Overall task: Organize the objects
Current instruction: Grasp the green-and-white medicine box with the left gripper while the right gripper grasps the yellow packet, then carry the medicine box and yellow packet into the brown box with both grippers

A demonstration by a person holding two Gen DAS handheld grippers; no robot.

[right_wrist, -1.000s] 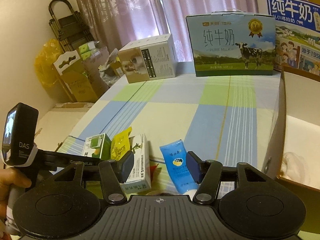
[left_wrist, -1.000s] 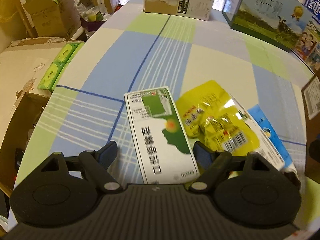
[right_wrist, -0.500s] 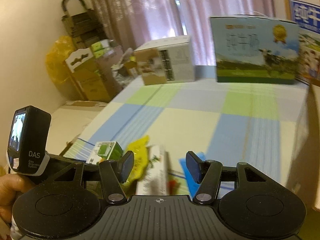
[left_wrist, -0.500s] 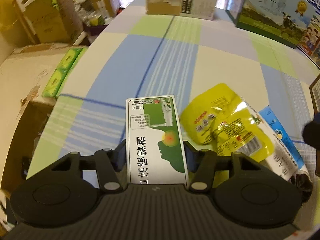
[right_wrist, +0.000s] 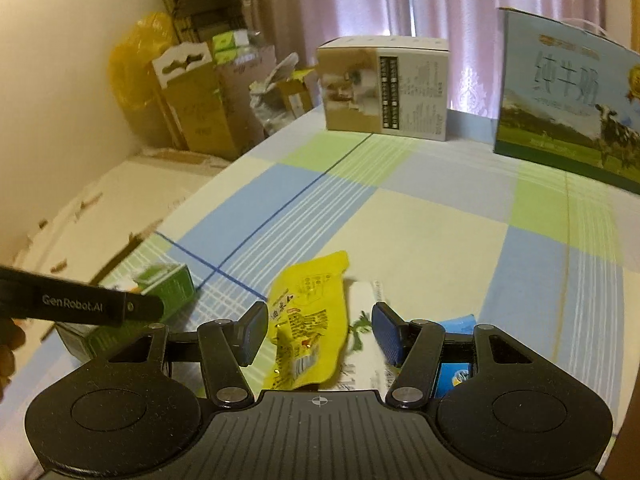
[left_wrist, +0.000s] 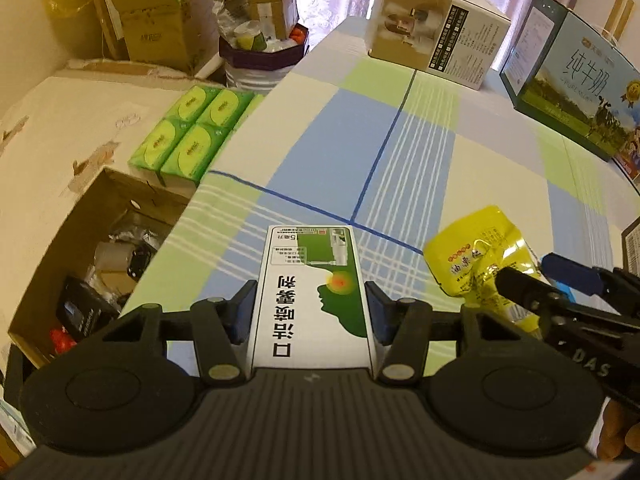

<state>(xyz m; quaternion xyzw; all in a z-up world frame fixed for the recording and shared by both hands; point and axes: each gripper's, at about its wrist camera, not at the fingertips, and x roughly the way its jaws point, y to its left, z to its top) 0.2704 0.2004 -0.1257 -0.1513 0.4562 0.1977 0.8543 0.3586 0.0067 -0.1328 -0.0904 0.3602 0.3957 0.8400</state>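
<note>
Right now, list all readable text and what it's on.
"口治喷雾剂" (middle characters unsure): green box in the left claw.
"纯牛奶", "PURE MILK": milk carton.
"DAS": right claw body.
"GenRobot.AI": left claw arm.
Yellow pouch, back box: print too small.

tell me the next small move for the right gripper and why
Probably close the right gripper on the yellow packet. Its jaws are open and already straddle the packet, which lies on the white box. The left gripper is already clamped on the green and white box, so that side looks settled.
</note>
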